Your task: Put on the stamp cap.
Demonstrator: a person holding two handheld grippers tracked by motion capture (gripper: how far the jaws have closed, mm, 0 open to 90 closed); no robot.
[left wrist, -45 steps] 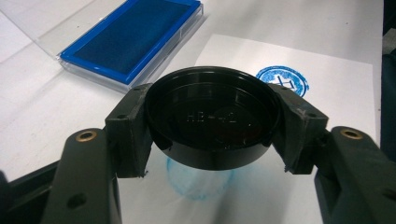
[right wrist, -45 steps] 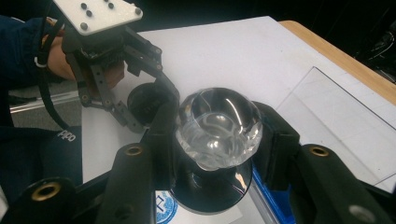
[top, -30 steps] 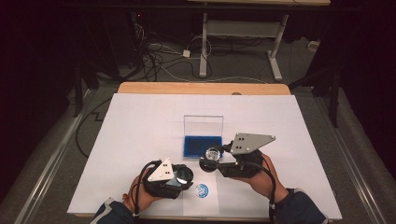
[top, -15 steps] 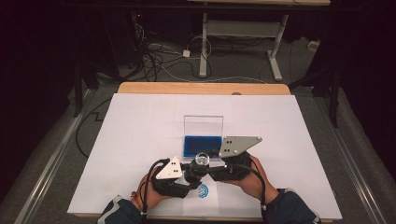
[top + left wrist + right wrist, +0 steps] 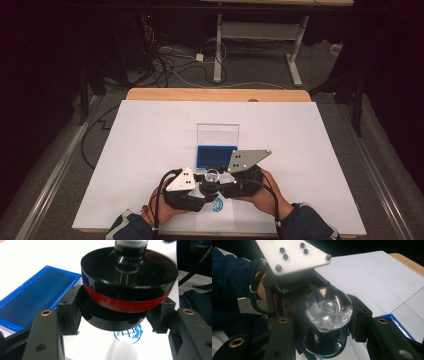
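A round stamp has a clear knob (image 5: 212,175) and a black body with a red band (image 5: 128,277). My right gripper (image 5: 328,315) is shut on the clear knob (image 5: 329,308). My left gripper (image 5: 113,315) is shut on a shallow black cap (image 5: 112,321), which sits right under the stamp's base. In the high view the left gripper (image 5: 200,192) and right gripper (image 5: 216,181) meet near the table's front edge. A blue round print (image 5: 128,333) shows on the paper beneath the cap. The stamp's face is hidden.
An open blue ink pad (image 5: 216,156) lies just beyond the grippers, its clear lid (image 5: 217,134) standing upright behind it. White paper (image 5: 300,140) covers the table, with a wooden edge (image 5: 215,94) at the far side. Cables and desk legs lie on the floor beyond.
My right gripper has come left and down with the stamp, from beside the ink pad to directly over the cap in the left gripper. The left hand has hardly moved.
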